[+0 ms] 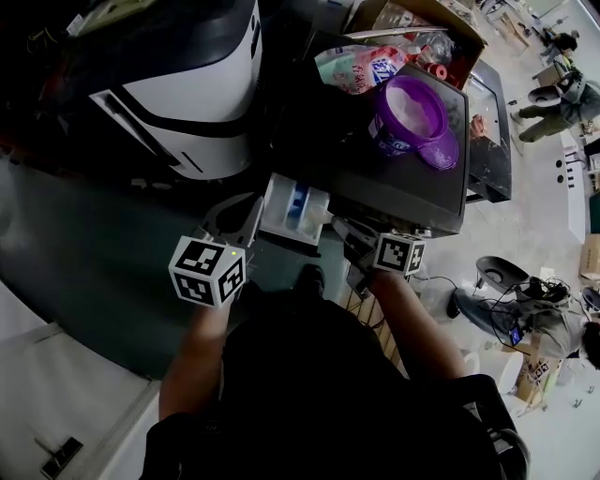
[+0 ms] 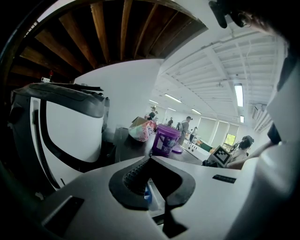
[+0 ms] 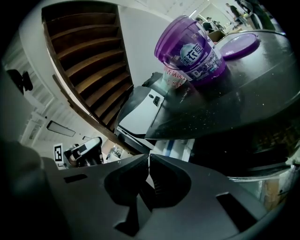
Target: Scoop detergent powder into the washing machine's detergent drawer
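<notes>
- Purple plastic: the detergent tub [image 1: 410, 111] stands open on the dark top of the washing machine [image 1: 375, 183], pale powder showing inside; its lid [image 1: 439, 152] lies flat just beside it
- White with a blue insert, the detergent drawer [image 1: 295, 206] is pulled out from the machine's front, below the tub and between the two grippers
- The left gripper [image 1: 246, 214] points at the drawer's left side; in its own view the jaw tips are pressed together with nothing between them, and the drawer shows just beyond them
- The right gripper [image 1: 339, 228] sits by the drawer's right edge; its jaws also meet, gripping nothing, well below the tub
- A pink bag [image 1: 354, 67] lies behind the tub, near a cardboard box [image 1: 412, 21]
</notes>
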The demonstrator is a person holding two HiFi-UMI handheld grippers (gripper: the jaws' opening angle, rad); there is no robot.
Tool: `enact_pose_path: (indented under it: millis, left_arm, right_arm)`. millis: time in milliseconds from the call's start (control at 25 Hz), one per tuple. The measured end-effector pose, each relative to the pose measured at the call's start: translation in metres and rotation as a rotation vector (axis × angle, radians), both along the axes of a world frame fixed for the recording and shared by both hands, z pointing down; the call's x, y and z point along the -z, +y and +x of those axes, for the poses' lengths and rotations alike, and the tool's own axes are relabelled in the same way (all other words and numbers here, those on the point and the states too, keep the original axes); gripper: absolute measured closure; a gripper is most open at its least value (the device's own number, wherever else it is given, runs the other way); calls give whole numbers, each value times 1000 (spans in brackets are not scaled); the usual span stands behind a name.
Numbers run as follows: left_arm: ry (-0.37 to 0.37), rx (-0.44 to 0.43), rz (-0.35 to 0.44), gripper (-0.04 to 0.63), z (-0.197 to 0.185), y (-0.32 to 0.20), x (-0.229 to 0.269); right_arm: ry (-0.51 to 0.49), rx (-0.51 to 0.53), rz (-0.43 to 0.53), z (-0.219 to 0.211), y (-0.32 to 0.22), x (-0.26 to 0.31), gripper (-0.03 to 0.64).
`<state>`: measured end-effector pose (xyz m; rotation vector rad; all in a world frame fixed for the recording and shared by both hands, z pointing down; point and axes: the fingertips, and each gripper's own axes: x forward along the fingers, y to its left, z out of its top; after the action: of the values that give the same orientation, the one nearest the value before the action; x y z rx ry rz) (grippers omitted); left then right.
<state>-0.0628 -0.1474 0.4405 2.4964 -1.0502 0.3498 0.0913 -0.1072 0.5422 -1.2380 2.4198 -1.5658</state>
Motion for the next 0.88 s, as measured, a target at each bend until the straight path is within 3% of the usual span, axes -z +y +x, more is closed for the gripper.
enact_pose_path:
  millis: [480,880]
  left_arm:
    - [4,19,-8,592,-7,11,-4]
    - [4,34,-12,592,-10,20,-4]
  right_arm:
    - [343,151,94,-10,1,-15,595]
    - [484,253,154,-16,2,-17,595]
